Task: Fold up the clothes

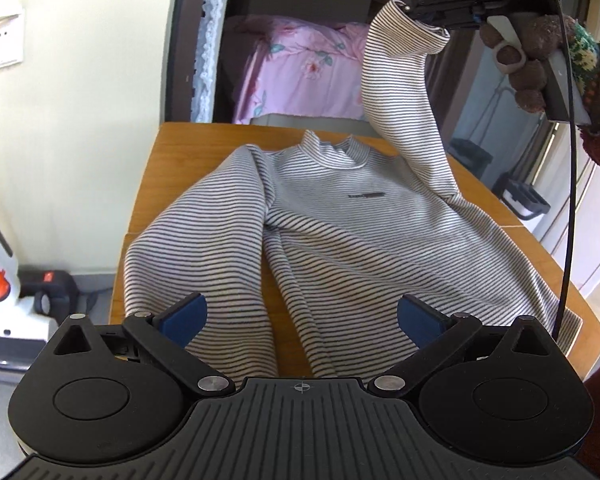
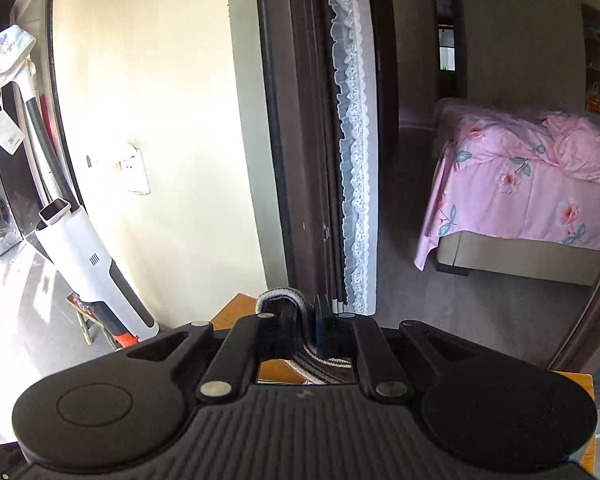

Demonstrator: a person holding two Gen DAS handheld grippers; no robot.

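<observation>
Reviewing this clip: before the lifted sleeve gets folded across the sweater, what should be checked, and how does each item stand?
1. Right gripper clamped on the striped sleeve cuff: ok.
2. Left gripper open, holding nothing: ok.
3. Grey-and-white striped knit sweater body lying flat on the wooden table: ok.
4. Other sleeve already folded in: not ok, lying alongside.
5. Hem fully on the table: cannot tell.

A wooden table (image 1: 204,136) carries a striped sweater (image 1: 340,232) spread front-up.

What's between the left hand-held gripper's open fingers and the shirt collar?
Left wrist view: only striped shirt fabric between left hand-held gripper and collar.
</observation>
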